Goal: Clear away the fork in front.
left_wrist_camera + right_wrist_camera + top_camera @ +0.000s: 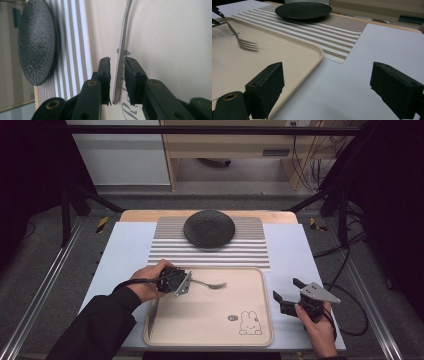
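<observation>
We see a thin metal fork (210, 284) with a smooth, shiny surface, lying over the beige tray (210, 332), which is flat with rounded corners and a low raised rim. The left gripper (186, 283) has its two black jaws around the end of the fork handle; in the left gripper view a narrow gap shows on each side of the handle, so we cannot tell whether they already press it. The long axis of the fork runs across the tray, with the tines pointing to the right side. Behind the tray lies a striped woven mat (250, 251), and on it a round dark plate (209, 227) with a rough surface. The right gripper (287, 293) stands with jaws wide apart over the pale table cover (295, 255), just beside the right rim of the tray.
</observation>
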Action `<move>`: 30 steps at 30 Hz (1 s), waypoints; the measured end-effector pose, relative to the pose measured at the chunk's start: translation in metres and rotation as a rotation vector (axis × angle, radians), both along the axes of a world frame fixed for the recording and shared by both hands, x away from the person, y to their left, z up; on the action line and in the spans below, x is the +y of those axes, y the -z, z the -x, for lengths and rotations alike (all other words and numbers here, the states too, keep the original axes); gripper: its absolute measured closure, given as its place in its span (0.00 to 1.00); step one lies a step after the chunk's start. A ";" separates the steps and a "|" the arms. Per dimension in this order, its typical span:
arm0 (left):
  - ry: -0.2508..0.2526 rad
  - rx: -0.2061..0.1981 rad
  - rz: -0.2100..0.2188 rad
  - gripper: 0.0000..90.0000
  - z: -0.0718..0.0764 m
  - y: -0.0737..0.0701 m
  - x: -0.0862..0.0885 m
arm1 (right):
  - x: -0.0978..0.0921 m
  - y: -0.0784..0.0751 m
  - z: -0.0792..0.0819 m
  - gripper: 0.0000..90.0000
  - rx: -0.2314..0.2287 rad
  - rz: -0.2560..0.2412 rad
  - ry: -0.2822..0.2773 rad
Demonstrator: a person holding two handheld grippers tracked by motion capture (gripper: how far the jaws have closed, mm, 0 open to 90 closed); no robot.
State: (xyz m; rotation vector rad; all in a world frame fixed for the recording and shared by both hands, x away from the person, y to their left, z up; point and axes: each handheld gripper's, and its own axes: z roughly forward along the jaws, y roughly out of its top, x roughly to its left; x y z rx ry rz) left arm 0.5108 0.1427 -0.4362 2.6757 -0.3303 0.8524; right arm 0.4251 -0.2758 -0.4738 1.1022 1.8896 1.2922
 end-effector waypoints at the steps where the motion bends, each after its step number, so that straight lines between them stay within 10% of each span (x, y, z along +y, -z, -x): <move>1: -0.015 0.007 0.023 0.84 -0.001 -0.001 0.000 | 0.000 0.000 0.000 0.14 0.000 0.000 0.000; 16: -0.187 0.133 0.282 1.00 -0.009 0.000 -0.024 | 0.000 0.000 0.000 0.14 0.004 -0.001 -0.001; 30: -0.319 0.197 0.374 1.00 -0.007 0.016 -0.034 | 0.001 0.001 0.000 0.14 0.005 0.002 -0.004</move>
